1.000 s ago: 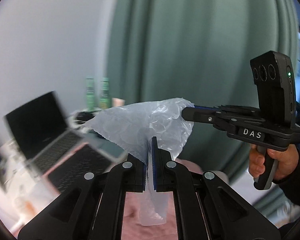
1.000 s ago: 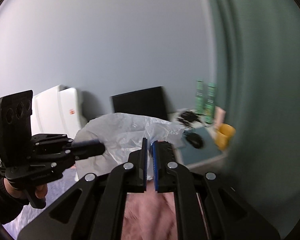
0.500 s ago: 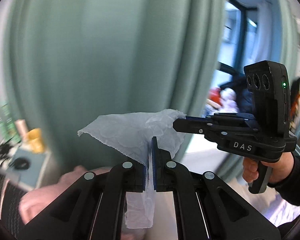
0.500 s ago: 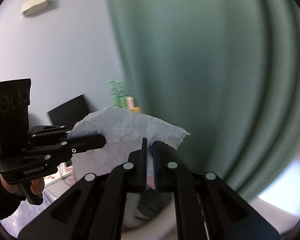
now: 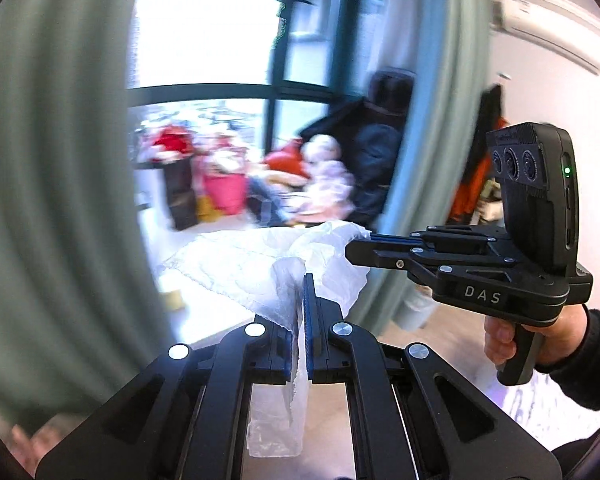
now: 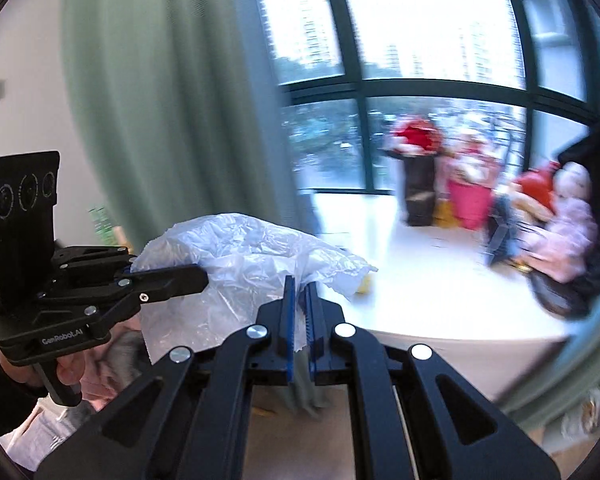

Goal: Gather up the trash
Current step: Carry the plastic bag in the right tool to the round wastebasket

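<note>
Change from earlier frames: the laptop, green bottles and grey wall are gone from both views; a large window (image 6: pixel 420 60) and a blurred heap of coloured clutter (image 5: pixel 260 184) on a pale floor now sit behind the bag; the grip on the bag is unchanged.
Plastic bag (image 5: pixel 260 264): translucent white, crumpled; held in the air in front of the green curtain (image 5: pixel 52 180), stretched between both grippers.
Left gripper (image 5: pixel 299 316): jaws closed tight on a fold of the bag; a tail of film hangs below the pads.
Right gripper (image 6: pixel 299 312): jaws closed tight on the bag's other edge; held by a hand (image 5: pixel 536 340) in a dark sleeve.
Bag axis: long axis runs roughly level from one gripper to the other; the rumpled top faces up; which end is the mouth cannot be told.
</note>
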Tool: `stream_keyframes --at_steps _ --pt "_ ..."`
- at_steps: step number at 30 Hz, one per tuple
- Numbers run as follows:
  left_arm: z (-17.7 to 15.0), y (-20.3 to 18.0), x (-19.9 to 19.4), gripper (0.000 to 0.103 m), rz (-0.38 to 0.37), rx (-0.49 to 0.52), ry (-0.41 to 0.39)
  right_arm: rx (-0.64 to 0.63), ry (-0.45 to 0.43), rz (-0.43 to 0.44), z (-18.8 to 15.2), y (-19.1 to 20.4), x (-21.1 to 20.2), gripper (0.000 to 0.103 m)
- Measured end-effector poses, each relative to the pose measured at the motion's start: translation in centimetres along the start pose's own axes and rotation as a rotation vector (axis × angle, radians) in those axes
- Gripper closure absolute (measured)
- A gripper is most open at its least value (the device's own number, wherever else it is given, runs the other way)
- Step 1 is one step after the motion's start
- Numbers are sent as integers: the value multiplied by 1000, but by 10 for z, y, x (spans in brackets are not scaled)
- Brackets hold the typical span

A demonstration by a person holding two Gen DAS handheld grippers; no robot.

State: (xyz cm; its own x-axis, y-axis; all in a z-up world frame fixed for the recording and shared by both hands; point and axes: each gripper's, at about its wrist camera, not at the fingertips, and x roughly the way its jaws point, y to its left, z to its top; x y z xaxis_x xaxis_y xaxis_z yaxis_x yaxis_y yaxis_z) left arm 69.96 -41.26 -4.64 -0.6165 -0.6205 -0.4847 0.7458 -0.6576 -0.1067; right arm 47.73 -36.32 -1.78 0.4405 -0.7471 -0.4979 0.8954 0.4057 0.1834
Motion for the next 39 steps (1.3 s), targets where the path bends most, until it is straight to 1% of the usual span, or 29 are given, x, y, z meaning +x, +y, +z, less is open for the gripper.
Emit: stream_keyframes --at_steps 2,3,4,6,7,9,10,11,13,15,16,18,19,22,25,28,34,37,39 --pt "13 -30 34 100 -70 33 3 32 -12 -70 -5 -36 -22 96" --pt "18 -44 43 100 -94 43 3 44 -16 -94 -9 -50 -31 96" --pt "26 -64 64 100 -143 64 7 63 -24 -134 -14 -68 -45 96" --pt "27 -89 87 100 -201 89 13 95 -32 -195 -21 -93 -67 96" --pt "34 -111 107 100 -253 113 24 122 -36 -238 -27 -109 -81 96" --pt "37 -136 125 100 -313 146 34 170 -45 -316 -36 -139 -108 96" --pt "42 -159 142 100 -366 178 45 190 -50 -348 -43 -152 -123 96" --pt "46 -171 149 100 -394 196 51 211 -56 -381 -48 -160 -133 96" --pt "50 -203 172 100 -478 248 70 268 -73 -456 -61 -183 -159 96" --pt "53 -231 187 100 -534 275 83 314 -85 -514 -72 -198 -179 96" --pt "54 -253 200 100 -582 294 97 342 -87 -549 -79 -207 -189 96" --pt "57 -282 216 100 -633 316 109 386 -86 -616 -91 -225 -206 96" --pt "58 -302 228 100 -677 336 122 399 -86 -638 -94 -231 -210 96" --pt "59 -338 249 100 -755 369 137 452 -90 -721 -106 -253 -230 96" --pt "62 -369 275 100 -837 406 147 492 -96 -804 -113 -278 -245 96" --pt "71 -388 306 99 -892 439 167 534 -99 -863 -116 -306 -250 96" --pt "99 -414 367 100 -980 491 176 583 -93 -942 -110 -358 -251 96" --pt "110 -424 400 100 -1024 508 196 617 -104 -974 -111 -380 -251 96" --pt "115 -433 419 100 -1040 514 215 658 -107 -983 -117 -396 -252 96"
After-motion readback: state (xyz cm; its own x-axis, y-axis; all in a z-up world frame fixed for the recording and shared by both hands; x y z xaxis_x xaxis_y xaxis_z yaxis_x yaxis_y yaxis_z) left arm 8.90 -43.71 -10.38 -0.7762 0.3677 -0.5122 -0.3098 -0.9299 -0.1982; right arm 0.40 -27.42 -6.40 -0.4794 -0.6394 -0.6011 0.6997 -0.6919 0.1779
